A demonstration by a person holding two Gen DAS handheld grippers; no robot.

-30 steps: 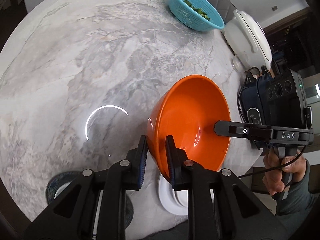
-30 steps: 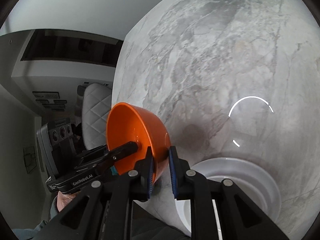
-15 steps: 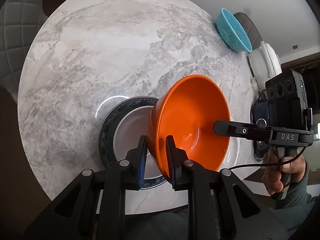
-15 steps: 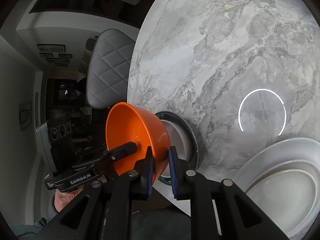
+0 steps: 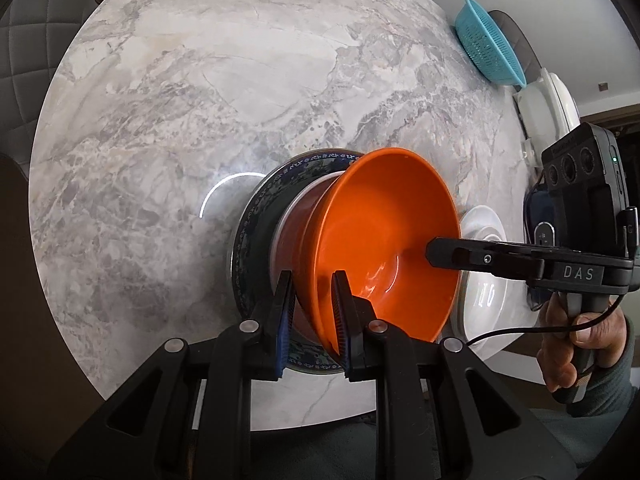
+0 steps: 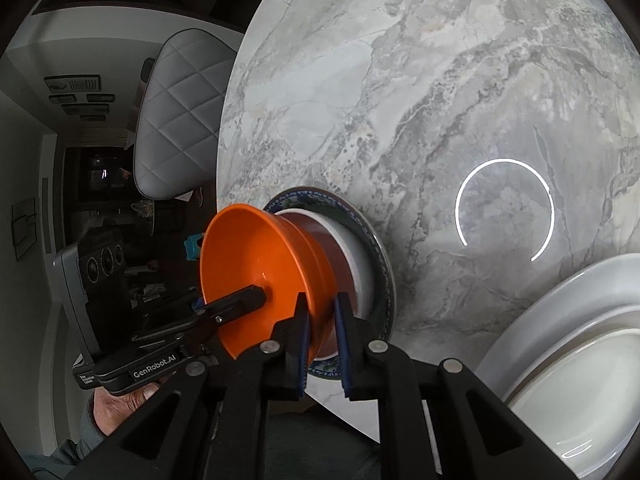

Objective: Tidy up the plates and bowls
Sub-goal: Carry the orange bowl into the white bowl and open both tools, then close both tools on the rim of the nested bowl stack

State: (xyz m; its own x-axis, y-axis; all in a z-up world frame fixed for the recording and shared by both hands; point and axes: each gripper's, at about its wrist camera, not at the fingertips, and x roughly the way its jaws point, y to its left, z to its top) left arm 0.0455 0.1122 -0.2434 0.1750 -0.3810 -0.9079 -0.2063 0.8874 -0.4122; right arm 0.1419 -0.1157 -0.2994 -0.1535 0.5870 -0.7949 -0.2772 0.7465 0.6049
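Note:
An orange bowl (image 5: pixel 384 240) is held by both grippers, one on each side of its rim. My left gripper (image 5: pixel 314 316) is shut on the near rim. My right gripper (image 6: pixel 320 340) is shut on the opposite rim; it shows in the left wrist view (image 5: pixel 444 250) too. The bowl (image 6: pixel 264 264) sits over a blue-patterned plate (image 5: pixel 256 220) with a white centre, base at or just above it. Contact is hard to tell.
White stacked plates (image 6: pixel 560 360) lie on the round marble table (image 5: pixel 240 100) to the right. A turquoise colander (image 5: pixel 490 42) and a white appliance (image 5: pixel 548 108) stand at the far right edge. A quilted grey chair (image 6: pixel 180 112) is beside the table.
Both grippers carried the orange bowl from above the white plates leftward and down onto the blue-patterned plate. Both stayed shut on the rim.

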